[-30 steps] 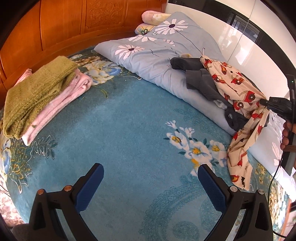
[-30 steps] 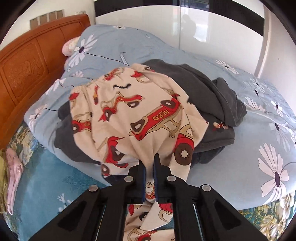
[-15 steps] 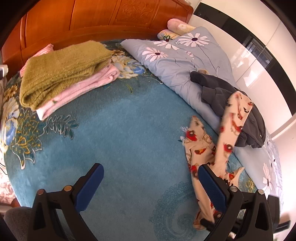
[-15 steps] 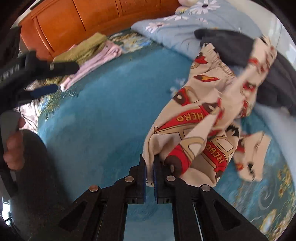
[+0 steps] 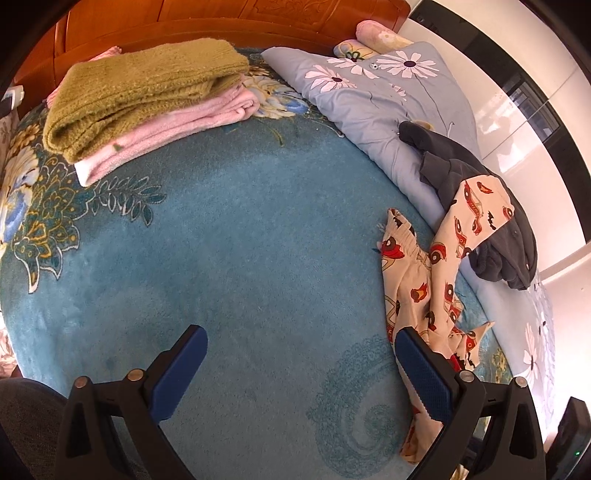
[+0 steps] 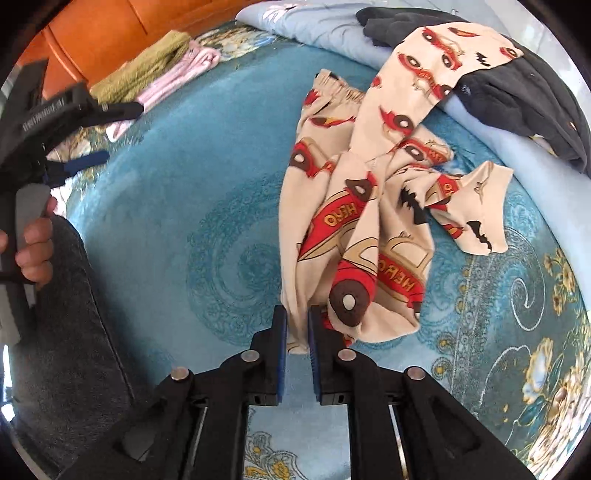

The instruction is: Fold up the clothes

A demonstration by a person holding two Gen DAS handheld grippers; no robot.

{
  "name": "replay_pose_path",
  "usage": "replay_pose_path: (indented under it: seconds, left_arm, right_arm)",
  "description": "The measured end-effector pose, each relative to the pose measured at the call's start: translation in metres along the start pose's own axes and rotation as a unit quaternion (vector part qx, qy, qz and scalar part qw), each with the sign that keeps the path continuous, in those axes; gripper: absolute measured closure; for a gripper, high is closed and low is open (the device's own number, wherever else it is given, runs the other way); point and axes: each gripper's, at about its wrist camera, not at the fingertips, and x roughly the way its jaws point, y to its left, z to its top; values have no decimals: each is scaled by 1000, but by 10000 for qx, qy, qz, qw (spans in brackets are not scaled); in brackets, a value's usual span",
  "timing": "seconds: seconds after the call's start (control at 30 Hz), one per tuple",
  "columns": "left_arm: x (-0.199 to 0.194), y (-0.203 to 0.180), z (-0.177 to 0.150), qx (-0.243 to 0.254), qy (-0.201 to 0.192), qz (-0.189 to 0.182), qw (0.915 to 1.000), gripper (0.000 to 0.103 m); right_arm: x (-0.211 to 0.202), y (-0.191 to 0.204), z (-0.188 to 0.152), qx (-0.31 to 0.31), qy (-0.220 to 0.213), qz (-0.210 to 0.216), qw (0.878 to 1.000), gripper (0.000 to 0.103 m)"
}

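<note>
The right gripper (image 6: 297, 326) has its jaws nearly closed on a bunched fold of the cartoon-car pyjama trousers (image 6: 364, 218), at the end nearest the person. From that pinch the trousers run away across the blue bed cover (image 6: 207, 206) toward the far right edge of the bed. Their far leg is draped up over the dark clothes (image 6: 517, 92), which lie on the grey flowered quilt (image 5: 373, 96). So the long axis points from the right jaws out to that pile.

The left gripper (image 5: 301, 363) stands wide open and holds nothing. It hovers over bare cover, and the trousers lie just to its right, beside its right finger (image 5: 421, 373). Whether cloth touches that finger is hard to tell.

Spreading the trousers flat likely needs the left gripper to reach right for the elastic waistband (image 5: 404, 236). A folded green and pink stack (image 5: 147, 96) sits by the headboard (image 5: 184, 18).
</note>
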Motion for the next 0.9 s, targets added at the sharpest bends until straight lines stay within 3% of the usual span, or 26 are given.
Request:
replay_pose_path:
  seconds: [0.07, 0.13, 0.23, 0.37, 0.53, 0.67, 0.8, 0.83, 0.9]
  left_arm:
    - [3, 4, 0, -114, 45, 10, 9999, 0]
    - [8, 5, -1, -140, 132, 38, 9998, 0]
    - [13, 5, -3, -135, 228, 71, 9996, 0]
    - [16, 13, -2, -310, 231, 155, 9991, 0]
    - [14, 34, -1, -827, 108, 190, 9963, 0]
    - [19, 33, -1, -854, 148, 149, 9961, 0]
    - [25, 25, 0, -658, 183, 79, 9976, 0]
    - [28, 24, 1, -637, 235, 42, 9977, 0]
    - [33, 24, 2, -652, 337, -84, 9973, 0]
  right_arm:
    - [-18, -12, 6, 266, -368, 143, 9989, 70]
    - [-27, -23, 22, 465, -764, 164, 9959, 65]
    - [-6, -36, 70, 1108, -1174, 157, 9868, 61]
    - [31, -79, 120, 2565, -1631, -232, 9524, 44]
    - [76, -111, 176, 3141, -1360, -506, 9382, 44]
    - [106, -103, 211, 2965, -989, -734, 9471, 44]
    - [123, -93, 226, 2870, -678, -975, 9505, 44]
    - [127, -93, 227, 2923, -542, -1006, 9495, 45]
    - [128, -95, 229, 3032, -398, -934, 9475, 63]
